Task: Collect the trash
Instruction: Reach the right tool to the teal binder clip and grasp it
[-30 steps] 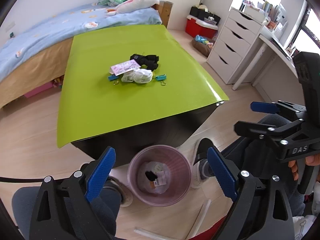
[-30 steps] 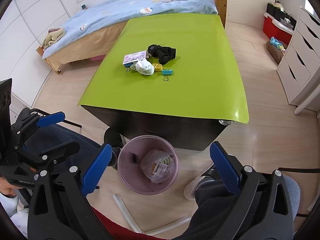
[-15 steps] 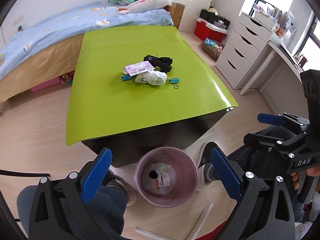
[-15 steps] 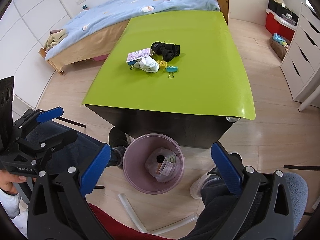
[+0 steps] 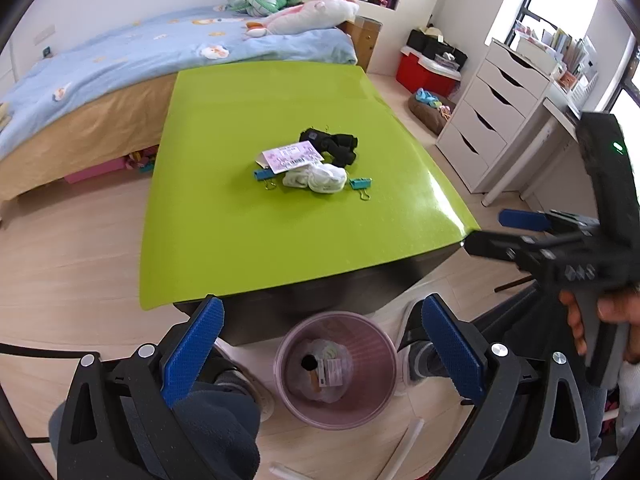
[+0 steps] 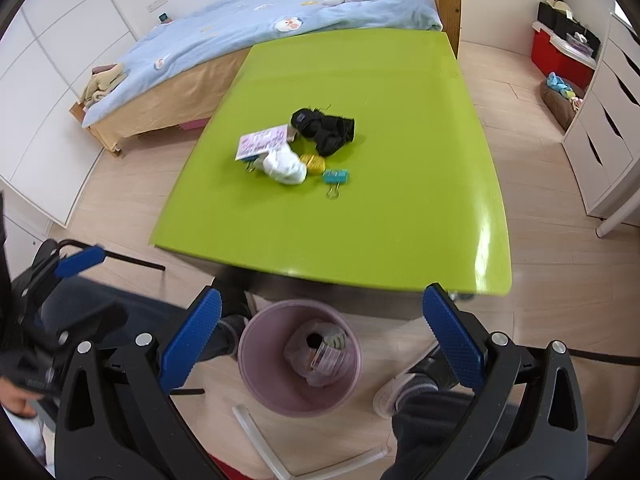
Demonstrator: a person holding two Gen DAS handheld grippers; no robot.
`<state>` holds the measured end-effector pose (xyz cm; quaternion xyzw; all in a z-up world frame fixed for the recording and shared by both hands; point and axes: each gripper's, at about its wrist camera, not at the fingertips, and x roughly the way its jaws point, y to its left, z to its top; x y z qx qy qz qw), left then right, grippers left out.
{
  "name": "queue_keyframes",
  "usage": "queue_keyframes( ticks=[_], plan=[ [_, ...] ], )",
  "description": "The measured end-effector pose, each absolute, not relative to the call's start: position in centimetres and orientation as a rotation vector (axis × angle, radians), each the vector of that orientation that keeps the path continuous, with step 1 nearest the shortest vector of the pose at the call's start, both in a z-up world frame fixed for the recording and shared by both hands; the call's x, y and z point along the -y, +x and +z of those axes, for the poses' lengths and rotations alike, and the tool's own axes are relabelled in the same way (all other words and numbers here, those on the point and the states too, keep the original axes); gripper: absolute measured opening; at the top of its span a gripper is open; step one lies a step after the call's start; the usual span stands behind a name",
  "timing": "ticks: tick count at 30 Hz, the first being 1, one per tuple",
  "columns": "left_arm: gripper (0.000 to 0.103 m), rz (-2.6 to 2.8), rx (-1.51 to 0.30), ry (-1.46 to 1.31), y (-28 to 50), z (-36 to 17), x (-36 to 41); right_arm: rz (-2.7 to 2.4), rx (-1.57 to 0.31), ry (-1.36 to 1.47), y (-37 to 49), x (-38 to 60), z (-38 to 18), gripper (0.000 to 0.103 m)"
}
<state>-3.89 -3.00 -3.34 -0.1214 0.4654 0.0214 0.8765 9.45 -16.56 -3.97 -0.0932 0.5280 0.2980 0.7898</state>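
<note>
A small pile lies mid-way along the green table [image 5: 240,240] [image 6: 400,220]: a pink printed card [image 5: 291,156] [image 6: 262,142], a crumpled white wad [image 5: 316,178] [image 6: 284,166], a black fabric bundle [image 5: 332,144] [image 6: 324,128], a yellow lump [image 6: 314,163] and blue binder clips [image 5: 360,184] [image 6: 335,177]. A pink bin [image 5: 336,368] [image 6: 300,358] holding wrappers stands on the floor before the table. My left gripper [image 5: 320,348] hangs open over the bin. The right gripper [image 6: 316,340] is open too, empty, above the bin.
A bed with blue bedding [image 5: 120,64] [image 6: 280,12] lies behind the table. White drawers [image 5: 492,120] [image 6: 608,128] and a red box [image 5: 424,72] stand at the right. The person's knees and shoes sit beside the bin. White tubes [image 6: 256,436] lie on the floor.
Both grippers have risen and tipped up toward the table, so the pile looks nearer and the bin sits lower in view. Both stay open and empty.
</note>
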Motion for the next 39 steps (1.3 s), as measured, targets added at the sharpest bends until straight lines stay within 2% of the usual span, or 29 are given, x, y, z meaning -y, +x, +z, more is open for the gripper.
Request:
queue_keyframes(
  ticks=[19,21,23,27,39],
  plan=[
    [0.095,0.082,-0.954,-0.297,-4.6,-2.7,1.6,0.56,-1.244,-0.363,19.8,9.1,-10.2,0.097],
    [0.095,0.085,-0.953,-0.301,-4.7,-2.7,1.5,0.559,-1.253,-0.386,20.2,8.5,-10.8,0.083],
    [0.095,0.088,-0.953,-0.305,-4.7,-2.8,1.3,0.561,-1.26,-0.401,20.5,8.1,-11.2,0.08],
    [0.095,0.094,-0.956,-0.31,-4.9,-2.8,1.1,0.574,-1.27,-0.406,20.9,7.3,-12.0,0.065],
    [0.095,0.104,-0.967,-0.318,-4.8,-3.3,0.7,0.586,-1.258,-0.416,21.1,6.3,-13.1,0.038]
  ],
)
